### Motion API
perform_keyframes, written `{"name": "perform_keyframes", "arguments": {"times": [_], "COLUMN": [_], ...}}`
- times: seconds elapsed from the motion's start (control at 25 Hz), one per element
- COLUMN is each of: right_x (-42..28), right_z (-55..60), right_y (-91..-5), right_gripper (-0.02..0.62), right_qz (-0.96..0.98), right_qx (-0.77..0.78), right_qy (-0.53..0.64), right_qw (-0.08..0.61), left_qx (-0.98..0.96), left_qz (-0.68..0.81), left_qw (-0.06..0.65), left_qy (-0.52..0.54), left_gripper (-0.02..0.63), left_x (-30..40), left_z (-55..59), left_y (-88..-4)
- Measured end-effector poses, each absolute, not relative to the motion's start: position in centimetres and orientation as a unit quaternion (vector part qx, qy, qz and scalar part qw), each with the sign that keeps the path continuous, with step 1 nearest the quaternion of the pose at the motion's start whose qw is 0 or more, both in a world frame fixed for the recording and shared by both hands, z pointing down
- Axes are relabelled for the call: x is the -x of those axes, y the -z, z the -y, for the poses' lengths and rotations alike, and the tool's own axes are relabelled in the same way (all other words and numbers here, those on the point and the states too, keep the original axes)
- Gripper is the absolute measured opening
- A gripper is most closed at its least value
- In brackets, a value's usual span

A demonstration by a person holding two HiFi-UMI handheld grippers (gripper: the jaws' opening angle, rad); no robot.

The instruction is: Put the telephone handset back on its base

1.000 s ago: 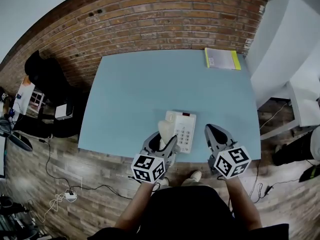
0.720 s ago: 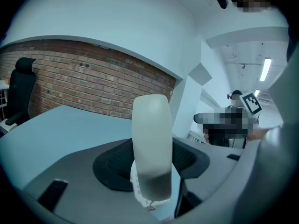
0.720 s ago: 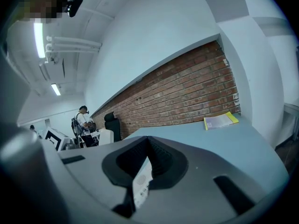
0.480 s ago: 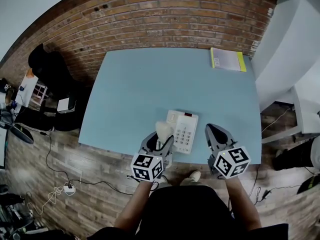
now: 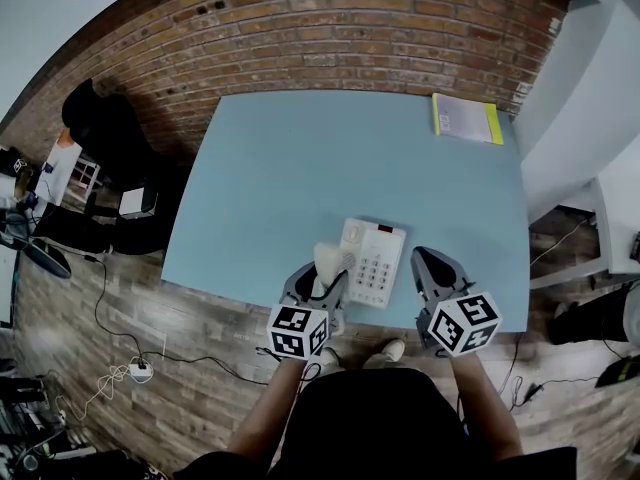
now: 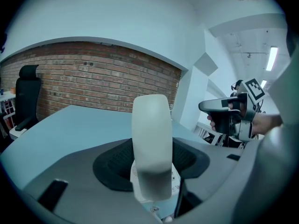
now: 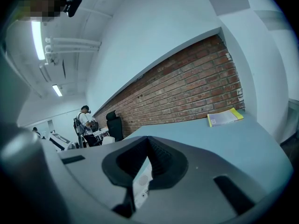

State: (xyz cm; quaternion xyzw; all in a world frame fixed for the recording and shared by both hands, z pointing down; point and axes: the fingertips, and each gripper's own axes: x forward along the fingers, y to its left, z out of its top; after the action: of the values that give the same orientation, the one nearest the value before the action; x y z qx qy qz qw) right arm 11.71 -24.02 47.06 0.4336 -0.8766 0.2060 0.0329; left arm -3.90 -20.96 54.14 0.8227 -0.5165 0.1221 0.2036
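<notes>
- the cream telephone handset (image 5: pixel 330 260) is held up off the surface, clamped between the jaws of the left gripper (image 5: pixel 320 280); in the left gripper view it stands nearly upright, with its rounded end on top.
- in the head view the handset is seen at the 9 o'clock side of the white base (image 5: pixel 380 264), with its upper end at the base's left edge; whether the two touch cannot be told.
- the base lies flat near the 6 o'clock edge of the light blue surface (image 5: pixel 300 178), keypad facing up, and its left cradle is uncovered.
- in the left gripper view a part of the base (image 6: pixel 174 177) is seen below the handset, between the jaws.
- the right gripper (image 5: pixel 428 260) is held at the 3 o'clock side of the base, just beside it and apart from it; its jaws are drawn together at the tips and nothing is held.
- through the narrow gap lower down between the right gripper's jaws, a corner of the base (image 7: pixel 141 183) is seen.
- a yellow-edged booklet (image 5: pixel 467 118) lies at the far 1 o'clock corner of the surface, well apart from the telephone.
- a brick wall (image 5: pixel 330 38) runs behind the surface at 12 o'clock, and a black chair (image 5: pixel 100 128) stands at 10 o'clock beside the surface.
</notes>
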Motion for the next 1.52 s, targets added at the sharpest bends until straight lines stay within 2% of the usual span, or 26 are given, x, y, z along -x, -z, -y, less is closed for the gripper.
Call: {"name": "perform_keyframes", "arguments": {"times": [1.52], "right_x": [-13.4], "right_z": [25.8], "right_y": [-49.1], "right_gripper": [0.012], "right_qz": [0.863], "right_qx": [-0.450], "right_qy": [-0.222], "right_qw": [0.056], "left_qx": [-0.803], "left_qz": [0.502], "left_qw": [0.224], "left_qy": [-0.229], "left_gripper": [0.238], "left_x": [2.8], "left_z": [25.7], "left_y": [-61.1]}}
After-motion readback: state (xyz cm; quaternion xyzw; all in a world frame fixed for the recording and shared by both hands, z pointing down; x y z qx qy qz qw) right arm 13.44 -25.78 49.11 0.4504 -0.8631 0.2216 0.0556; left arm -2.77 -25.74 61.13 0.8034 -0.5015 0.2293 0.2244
